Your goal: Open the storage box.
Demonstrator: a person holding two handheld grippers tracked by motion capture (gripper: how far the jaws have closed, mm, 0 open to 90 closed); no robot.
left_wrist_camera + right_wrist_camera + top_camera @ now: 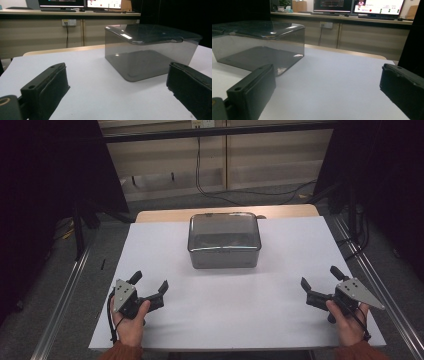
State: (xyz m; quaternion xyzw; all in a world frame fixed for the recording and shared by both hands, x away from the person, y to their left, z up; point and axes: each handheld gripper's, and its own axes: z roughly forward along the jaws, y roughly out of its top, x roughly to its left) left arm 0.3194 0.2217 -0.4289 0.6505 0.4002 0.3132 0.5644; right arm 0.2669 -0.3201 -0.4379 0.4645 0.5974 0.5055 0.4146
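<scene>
High view: sitting at the middle of the white surface (225, 295), toward its far edge, a smoke-grey transparent box (224, 240) with its lid on. Resting near the front left corner, the left gripper (150, 281), held in the left hand (131, 320), jaws standing wide apart and pointing toward the box, nothing between them. Resting near the front right corner, the right gripper (320, 277), held in the right hand (348, 320), jaws likewise spread wide and gripping nothing. Lying well apart from the box, both grippers, one on each side of it. Running along the floor behind the surface, a black cable (210, 190).

Left gripper view: rising from the bottom corners, the two black jaws of the left gripper (117, 82), gaping wide with only bare white surface (95, 75) between them. Standing ahead and to the right of centre, the box (150, 50), lid closed, not touching either jaw. Glowing on a desk at the back, two monitors (82, 3); showing on the wall below them, a socket (69, 22).

Right gripper view: standing far apart again, the jaws of the right gripper (327, 80), holding nothing. Sitting at the left, the box (259, 47), apart from the left jaw, though looking close behind it. Stretching away to the right of it, the white surface (337, 75). Shining at the back, monitors (359, 5).
</scene>
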